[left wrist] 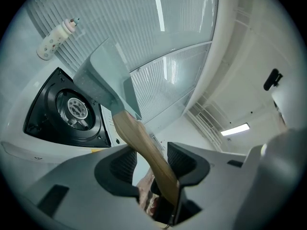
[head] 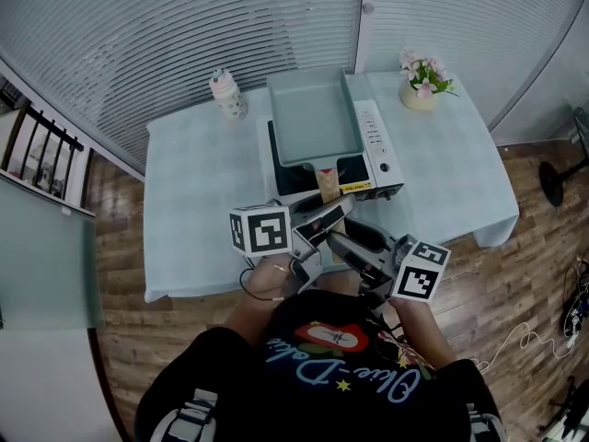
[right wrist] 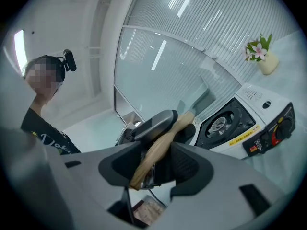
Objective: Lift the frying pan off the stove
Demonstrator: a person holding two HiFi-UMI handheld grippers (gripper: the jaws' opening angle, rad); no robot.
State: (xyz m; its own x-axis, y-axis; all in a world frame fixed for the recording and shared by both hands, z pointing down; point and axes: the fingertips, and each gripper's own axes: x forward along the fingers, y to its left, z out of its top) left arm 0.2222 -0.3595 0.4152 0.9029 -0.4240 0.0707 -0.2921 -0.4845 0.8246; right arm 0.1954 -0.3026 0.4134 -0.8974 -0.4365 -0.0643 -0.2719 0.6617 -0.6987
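Observation:
The pale teal square frying pan point(head: 311, 116) hangs tilted above the gas stove point(head: 373, 145), off the burner point(left wrist: 75, 109). Its wooden handle point(left wrist: 144, 145) runs down between the jaws of my left gripper point(left wrist: 152, 163), which is shut on it. In the head view the left gripper point(head: 329, 212) sits just in front of the stove. My right gripper point(right wrist: 152, 163) is close behind it. The handle's end point(right wrist: 156, 152) lies between its jaws against one pad, with a gap at the other pad. The left gripper's grey finger point(right wrist: 154, 122) crosses above the handle.
The stove stands on a table point(head: 202, 201) with a pale cloth. A spotted bottle point(head: 226, 93) is at the back left and a small flower pot point(head: 421, 83) at the back right. The stove's knobs point(right wrist: 278, 128) face the front edge. Glass walls with blinds stand behind.

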